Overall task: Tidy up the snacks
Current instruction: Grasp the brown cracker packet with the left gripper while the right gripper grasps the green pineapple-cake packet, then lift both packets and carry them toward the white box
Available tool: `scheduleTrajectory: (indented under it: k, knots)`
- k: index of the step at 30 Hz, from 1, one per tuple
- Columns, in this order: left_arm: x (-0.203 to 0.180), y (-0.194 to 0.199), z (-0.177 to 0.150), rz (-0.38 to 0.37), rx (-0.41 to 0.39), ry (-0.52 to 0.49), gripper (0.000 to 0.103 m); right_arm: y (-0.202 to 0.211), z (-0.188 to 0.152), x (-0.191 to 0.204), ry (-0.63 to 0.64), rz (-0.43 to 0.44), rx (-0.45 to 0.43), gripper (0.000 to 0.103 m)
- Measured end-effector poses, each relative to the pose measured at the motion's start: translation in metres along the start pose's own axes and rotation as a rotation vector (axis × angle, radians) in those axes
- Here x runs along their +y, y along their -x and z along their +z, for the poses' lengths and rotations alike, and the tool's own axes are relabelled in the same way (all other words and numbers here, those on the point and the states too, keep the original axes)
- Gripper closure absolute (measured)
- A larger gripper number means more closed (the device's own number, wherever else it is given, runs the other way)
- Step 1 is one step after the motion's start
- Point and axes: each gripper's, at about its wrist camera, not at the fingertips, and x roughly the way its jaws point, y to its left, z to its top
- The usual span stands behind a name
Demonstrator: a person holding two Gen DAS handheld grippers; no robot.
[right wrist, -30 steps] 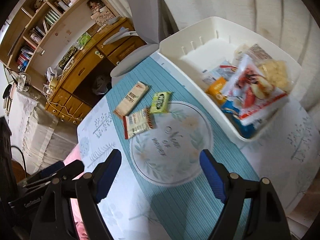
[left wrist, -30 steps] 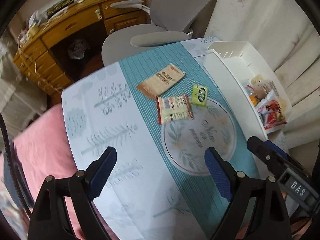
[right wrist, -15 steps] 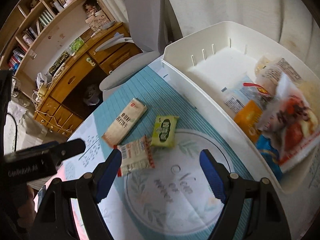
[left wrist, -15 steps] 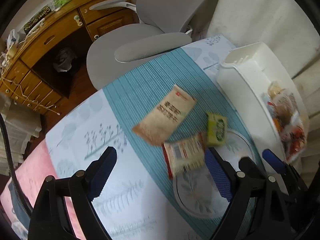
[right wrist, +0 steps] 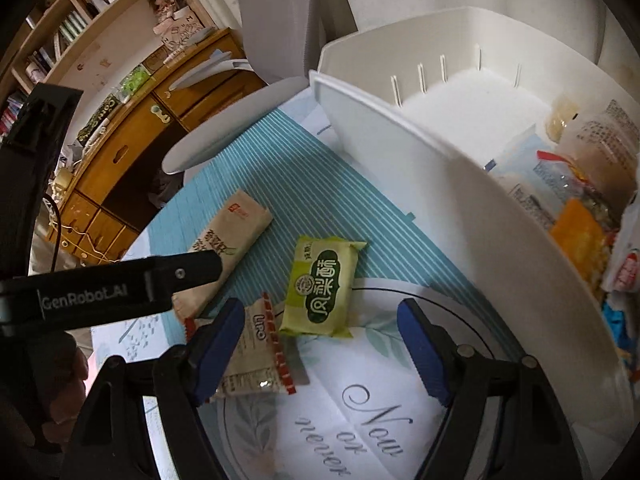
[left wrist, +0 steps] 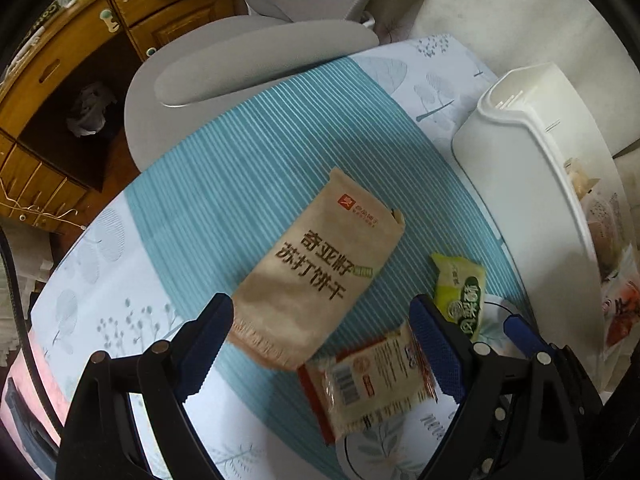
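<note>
Three snack packets lie loose on the teal-striped tablecloth [left wrist: 224,184], just beside the white plastic bin [right wrist: 420,168], which already holds several wrapped snacks at its far end.

Left gripper [left wrist: 320,340]: jaws wide apart, nothing held. The tan cracker packet [left wrist: 320,268] lies between the pads, its frayed seal end toward the camera; pads do not touch it. Partly under the right pad, the clear red-edged packet [left wrist: 368,384], tucked against the tan packet's end.

Right gripper [right wrist: 320,344]: jaws have just been closing a little, stand open, empty. The green pineapple-cake packet [right wrist: 322,286] lies just ahead of the gap; neither pad is on it. The red-edged packet [right wrist: 256,360] sits partly behind the left pad.

Handling, as judged: all three look light, in slick crinkly film. The crackers are likely brittle, so a gentle pinch across the tan packet's short width, mid-length, seems best. The green cake is small, squarish, probably soft and crumbly: grip across its flat sides, lightly. Film may slide on the cloth as the pads close.
</note>
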Motion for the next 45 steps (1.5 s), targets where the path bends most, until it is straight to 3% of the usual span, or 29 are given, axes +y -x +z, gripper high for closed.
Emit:
scheduleTrajectory:
  k: [4, 7, 13, 16, 20, 27, 38, 45]
  knots:
    - [-0.003, -0.01, 0.007, 0.016, 0.008, -0.004, 0.014, -0.009, 0.001, 0.006, 0.051, -0.042, 0.007, 0.029]
    - [-0.006, -0.015, 0.013, -0.004, 0.011, -0.01, 0.014, -0.014, 0.001, 0.006, 0.064, -0.052, 0.017, 0.034]
    - [-0.011, -0.023, 0.021, 0.029, 0.013, -0.042, 0.014, -0.019, -0.001, 0.007, 0.096, -0.066, 0.032, 0.044]
    - [-0.004, -0.03, 0.026, 0.046, 0.028, -0.033, 0.019, -0.019, -0.001, 0.011, 0.118, -0.072, 0.038, 0.048]
    - [-0.004, -0.03, 0.023, 0.051, 0.011, -0.043, 0.023, -0.019, -0.001, 0.013, 0.16, -0.09, 0.036, 0.063]
    - [-0.006, -0.025, 0.013, 0.091, -0.01, -0.07, 0.037, -0.021, 0.002, 0.014, 0.198, -0.077, 0.061, 0.065]
    - [-0.008, -0.017, -0.01, 0.092, 0.003, 0.014, 0.044, -0.01, -0.012, 0.005, 0.243, -0.061, 0.148, 0.065]
    - [-0.003, -0.01, -0.044, 0.084, 0.049, 0.105, 0.045, 0.005, -0.027, -0.004, 0.249, -0.064, 0.228, 0.066]
